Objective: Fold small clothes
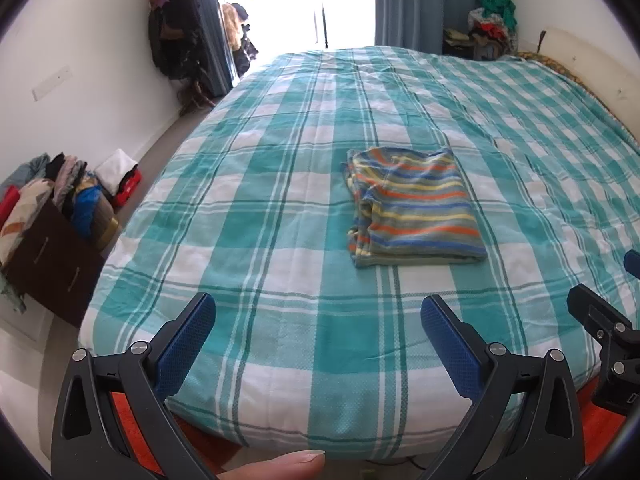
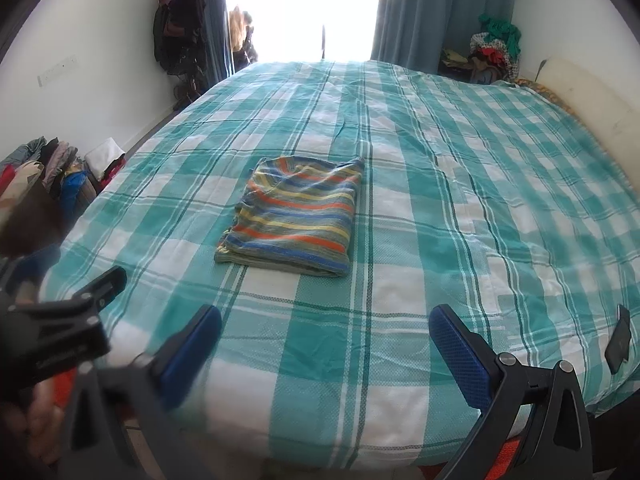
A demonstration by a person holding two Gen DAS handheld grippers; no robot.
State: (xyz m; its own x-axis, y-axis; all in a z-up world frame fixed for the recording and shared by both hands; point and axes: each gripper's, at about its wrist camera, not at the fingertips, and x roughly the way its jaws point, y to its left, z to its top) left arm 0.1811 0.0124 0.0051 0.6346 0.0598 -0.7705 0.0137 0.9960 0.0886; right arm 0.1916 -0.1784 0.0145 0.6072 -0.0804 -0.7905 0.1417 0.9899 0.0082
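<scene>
A small striped garment [image 1: 412,208] in grey, orange, blue and yellow lies folded into a rectangle on the teal checked bedspread [image 1: 280,184]. It also shows in the right wrist view [image 2: 296,216]. My left gripper [image 1: 318,316] is open and empty, held back over the bed's near edge, well short of the garment. My right gripper [image 2: 326,328] is open and empty too, also near the front edge. The right gripper's body shows at the right edge of the left wrist view [image 1: 604,328], and the left gripper's body is at the left of the right wrist view [image 2: 68,320].
A dark drawer unit [image 1: 52,264] piled with clothes stands on the floor left of the bed. More clothes hang at the far left wall [image 1: 176,20] and heap at the far right corner [image 1: 492,20]. A dark phone-like object [image 2: 618,340] lies on the bed's right front.
</scene>
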